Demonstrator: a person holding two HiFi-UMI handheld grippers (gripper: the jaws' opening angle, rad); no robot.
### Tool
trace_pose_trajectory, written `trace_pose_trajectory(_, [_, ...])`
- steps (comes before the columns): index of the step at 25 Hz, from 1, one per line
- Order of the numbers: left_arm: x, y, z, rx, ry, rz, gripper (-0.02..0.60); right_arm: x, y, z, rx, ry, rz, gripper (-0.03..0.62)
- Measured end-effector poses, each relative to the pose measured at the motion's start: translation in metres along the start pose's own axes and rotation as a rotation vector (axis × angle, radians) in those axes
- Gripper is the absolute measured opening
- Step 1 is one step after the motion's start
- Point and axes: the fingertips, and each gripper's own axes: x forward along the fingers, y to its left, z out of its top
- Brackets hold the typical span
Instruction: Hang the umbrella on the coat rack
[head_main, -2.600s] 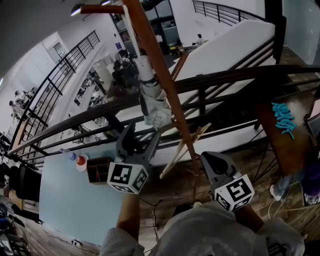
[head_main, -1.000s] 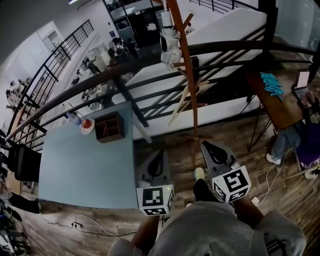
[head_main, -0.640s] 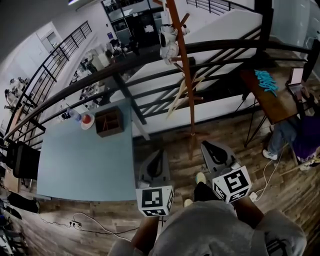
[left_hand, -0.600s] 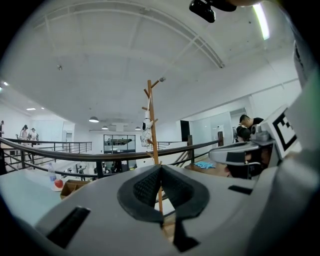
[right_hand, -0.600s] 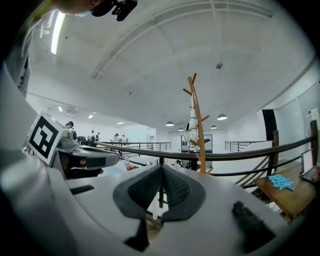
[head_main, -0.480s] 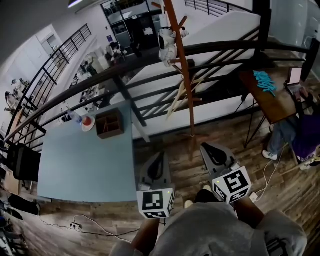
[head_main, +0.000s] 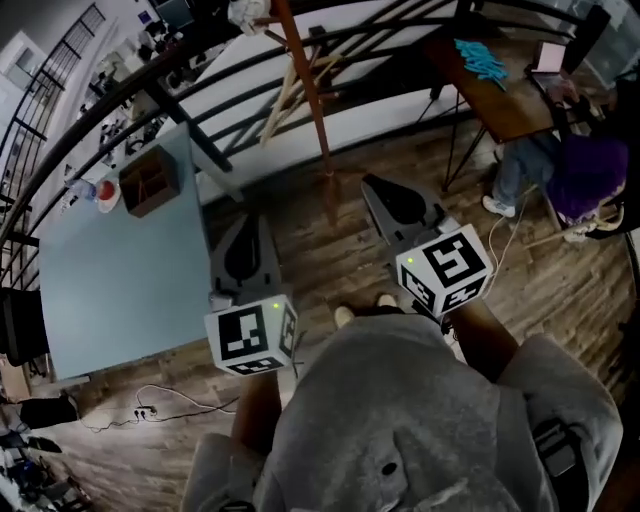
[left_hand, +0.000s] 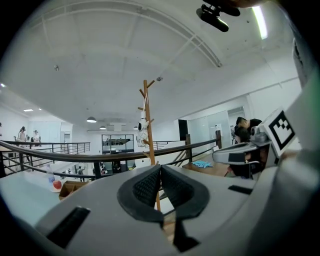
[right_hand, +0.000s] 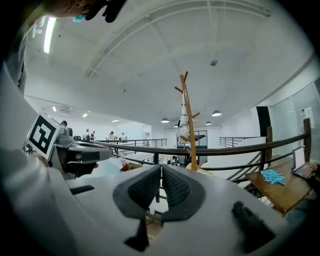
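Both the left tongs (left_hand: 160, 169) and the right tongs (right_hand: 161, 168) are closed on nothing and have drawn well back from the coat rack (left_hand: 148, 105), where the white umbrella (left_hand: 142, 132) hangs from a peg, so the task looks done.

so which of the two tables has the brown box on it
The pale blue table at the left, with the box near its far edge. The brown wooden table at the right carries turquoise things instead.

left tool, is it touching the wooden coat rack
Apart. The head view shows plank floor between the left tool and the tall brown wooden coat rack.
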Motion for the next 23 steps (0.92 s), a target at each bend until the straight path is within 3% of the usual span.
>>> trace_pose_trajectory(6, [-0.006,-0.014,-0.011,-0.017,0.040,-0.002,0.017,-0.028,-0.017,-0.011,0.025,0.034,-0.053,0.025])
trace_pose_trajectory(23, [-0.018,-0.002,-0.006,-0.031,0.021,-0.036,0.017,-0.028,0.002,0.000,-0.003,0.021,-0.073,0.025])
